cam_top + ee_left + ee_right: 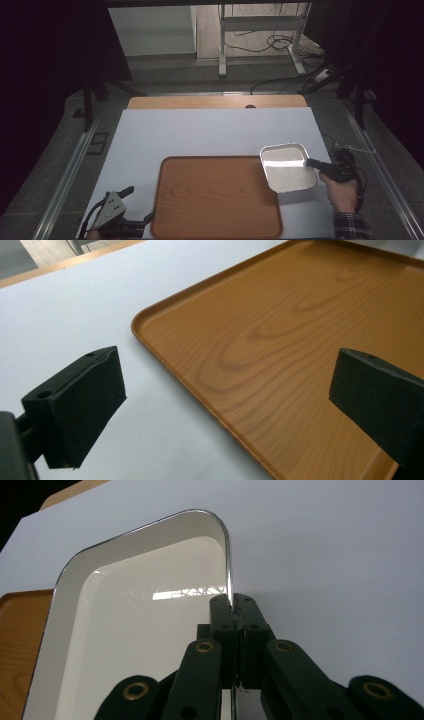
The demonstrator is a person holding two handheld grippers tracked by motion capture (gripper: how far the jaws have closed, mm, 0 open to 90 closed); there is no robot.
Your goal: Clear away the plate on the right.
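A shallow white metal dish (287, 167) with a shiny rim sits at the right, its left edge over the right rim of a wooden tray (215, 197). My right gripper (311, 162) is shut on the dish's right rim; in the right gripper view the two jaws pinch the rim (231, 611) of the white dish (135, 630) between them. My left gripper (140, 206) rests near the table's front left corner, open. In the left gripper view its pads (80, 405) stand wide apart, one over the white tabletop, the other over the tray (280, 340), nothing between them.
A white sheet (210, 135) covers the table, with a wooden strip (215, 102) along the far edge. Beyond it are a desk frame (260, 30) and cables on the floor. Metal rails (65, 180) run along both sides.
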